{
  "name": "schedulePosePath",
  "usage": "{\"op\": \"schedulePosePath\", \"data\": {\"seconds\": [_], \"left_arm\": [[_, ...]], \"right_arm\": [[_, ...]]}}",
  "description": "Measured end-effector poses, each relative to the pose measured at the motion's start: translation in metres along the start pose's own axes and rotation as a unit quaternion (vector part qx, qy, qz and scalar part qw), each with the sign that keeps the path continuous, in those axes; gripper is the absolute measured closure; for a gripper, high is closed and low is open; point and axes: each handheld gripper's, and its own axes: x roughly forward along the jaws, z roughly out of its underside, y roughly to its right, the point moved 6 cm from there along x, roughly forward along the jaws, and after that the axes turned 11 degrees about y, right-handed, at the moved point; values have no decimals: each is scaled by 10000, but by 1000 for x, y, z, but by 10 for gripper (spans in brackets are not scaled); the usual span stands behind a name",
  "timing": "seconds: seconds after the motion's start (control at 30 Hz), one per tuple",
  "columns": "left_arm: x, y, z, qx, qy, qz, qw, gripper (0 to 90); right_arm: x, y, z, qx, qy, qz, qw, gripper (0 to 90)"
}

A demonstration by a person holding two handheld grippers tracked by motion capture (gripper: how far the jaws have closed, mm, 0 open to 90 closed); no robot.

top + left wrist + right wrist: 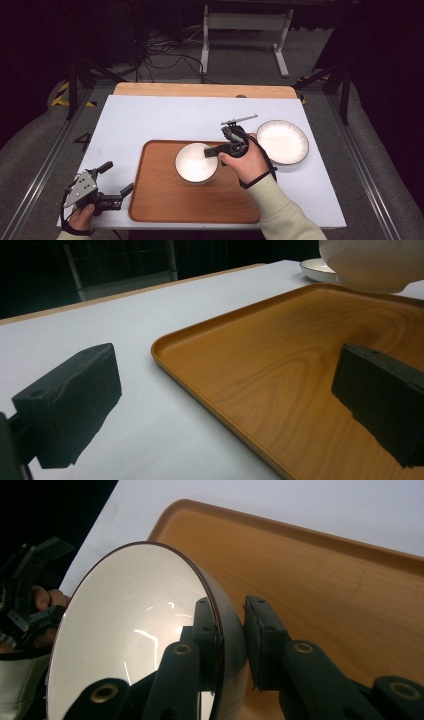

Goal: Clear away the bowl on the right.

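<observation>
- At the near left corner of the desk [150, 117], the left hand-held gripper [116, 181] rests low with its jaws spread wide and nothing between them, just beside the tray's left edge.
- Over the wooden tray [165, 200], the right hand-held gripper [212, 151] pinches the rim of the white bowl [195, 162], one jaw inside the wall and one outside (the left gripper view suggests the bowl is lifted clear of the tray).
- To do this well, I judge the pinch should stay firm and the bowl level, since a rim hold lets it swing; lower it flat before releasing.
- Farther right, a ribbed white plate [282, 141] sits on the desk beyond the tray.
- Count: one tray, one bowl, one plate, two hand-held grippers.
</observation>
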Motion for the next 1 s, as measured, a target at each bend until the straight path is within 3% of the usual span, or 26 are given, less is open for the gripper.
{"op": "schedulePosePath", "data": {"seconds": [1.0], "left_arm": [[0,0,0,17,13,-21,10000,3]], "right_arm": [[27,20,25,143,-209,136,9996,768]]}}
